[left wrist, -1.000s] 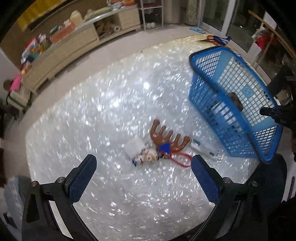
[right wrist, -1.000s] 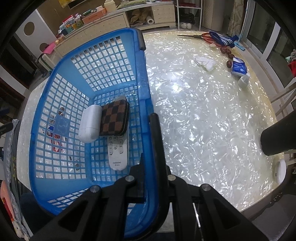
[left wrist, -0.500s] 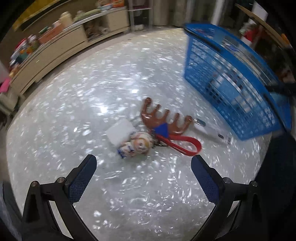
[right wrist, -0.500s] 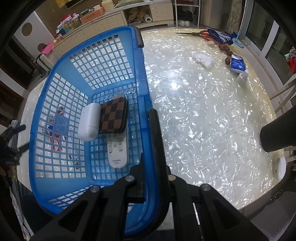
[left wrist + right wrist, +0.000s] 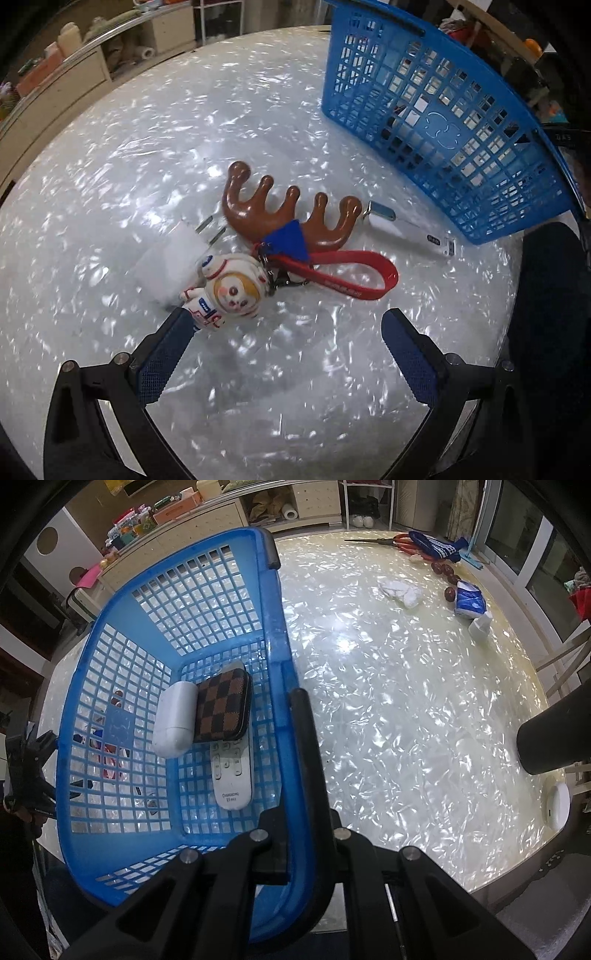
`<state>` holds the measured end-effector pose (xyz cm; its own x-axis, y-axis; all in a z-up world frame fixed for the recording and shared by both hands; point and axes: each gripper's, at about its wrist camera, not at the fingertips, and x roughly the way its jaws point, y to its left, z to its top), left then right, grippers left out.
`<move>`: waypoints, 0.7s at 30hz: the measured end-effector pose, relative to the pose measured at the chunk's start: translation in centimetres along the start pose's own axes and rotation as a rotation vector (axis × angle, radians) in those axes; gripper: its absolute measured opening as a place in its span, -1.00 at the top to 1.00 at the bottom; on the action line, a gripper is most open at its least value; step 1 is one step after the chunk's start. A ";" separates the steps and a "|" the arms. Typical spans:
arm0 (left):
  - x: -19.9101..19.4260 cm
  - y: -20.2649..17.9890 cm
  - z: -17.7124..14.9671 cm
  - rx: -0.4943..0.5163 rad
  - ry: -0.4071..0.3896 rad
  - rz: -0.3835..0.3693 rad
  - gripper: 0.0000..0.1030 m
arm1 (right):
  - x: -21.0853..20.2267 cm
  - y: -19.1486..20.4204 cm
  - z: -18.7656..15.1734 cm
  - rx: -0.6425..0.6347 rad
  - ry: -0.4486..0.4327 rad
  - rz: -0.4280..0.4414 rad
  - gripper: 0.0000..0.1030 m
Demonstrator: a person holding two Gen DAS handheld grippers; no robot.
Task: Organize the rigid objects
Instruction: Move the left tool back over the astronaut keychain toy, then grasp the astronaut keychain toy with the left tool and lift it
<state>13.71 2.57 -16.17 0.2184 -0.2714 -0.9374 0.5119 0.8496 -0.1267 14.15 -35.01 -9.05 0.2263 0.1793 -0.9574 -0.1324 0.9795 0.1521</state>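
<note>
Fingers [image 5: 166,354] of the left gripper [image 5: 284,332] are spread wide and hold nothing, tilted down over the pearly table [image 5: 110,166]. In the left wrist view, the left fingertip lies at the foot of the astronaut figurine [image 5: 229,290]; whether it touches cannot be told. The figurine is linked to a red strap [image 5: 354,277] and lies against a brown antler toy [image 5: 284,210], with a white plug adapter [image 5: 173,258] just beside it. A white stick-shaped device [image 5: 410,232] lies between the antler toy and the blue basket [image 5: 443,122], which stands to the right. In the right wrist view, the right gripper [image 5: 295,760] is clamped on the rim of the blue basket [image 5: 280,635], one finger on each side of the wall. Inside the basket lie a white case [image 5: 175,720], a checkered pouch [image 5: 225,709] and a white remote [image 5: 232,771]; the pouch overlaps the remote. Far across the table sit red scissors [image 5: 399,542], a crumpled tissue [image 5: 400,590] and a blue packet [image 5: 469,600]. A black cylinder [image 5: 554,731] stands at the right edge.
</note>
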 end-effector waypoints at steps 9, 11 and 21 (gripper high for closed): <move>0.7 0.6 1.9 0.047 0.074 -0.103 -0.98 | 0.1 -0.1 0.1 -0.002 0.001 0.003 0.89; 0.6 0.1 1.7 0.056 0.093 -0.134 -0.95 | 0.1 -0.1 0.1 -0.002 0.000 0.006 0.89; 0.3 -0.9 2.3 0.129 0.118 -0.075 -0.92 | 0.3 -0.2 0.2 -0.001 -0.001 0.007 0.89</move>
<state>15.21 0.66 -15.62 0.0799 -0.2705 -0.9594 0.6274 0.7616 -0.1624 14.48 -35.16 -9.34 0.2259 0.1863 -0.9562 -0.1346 0.9781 0.1588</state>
